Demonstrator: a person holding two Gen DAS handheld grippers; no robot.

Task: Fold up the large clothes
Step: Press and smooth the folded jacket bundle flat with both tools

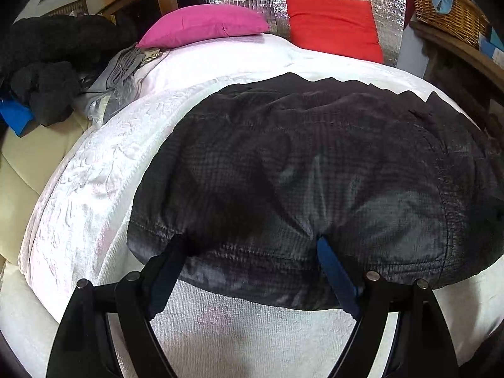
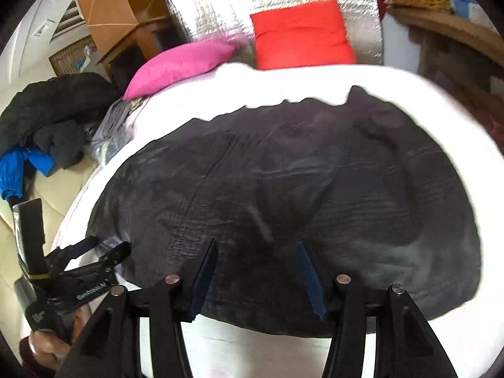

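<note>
Folding looks partway along: the dark grey quilted jacket (image 1: 315,182) lies in a compact bundle on the white textured bed cover (image 1: 78,189), its near hem at six o'clock, with the left tool (image 1: 252,242) spread wide over that hem and gripping nothing, while the right tool (image 2: 256,245) stands half-open above the cloth, clamping nothing. Next, I judge, each must pinch the hem and carry it toward twelve o'clock. At one o'clock, a woven wicker basket (image 1: 447,9) holds something blue.
</note>
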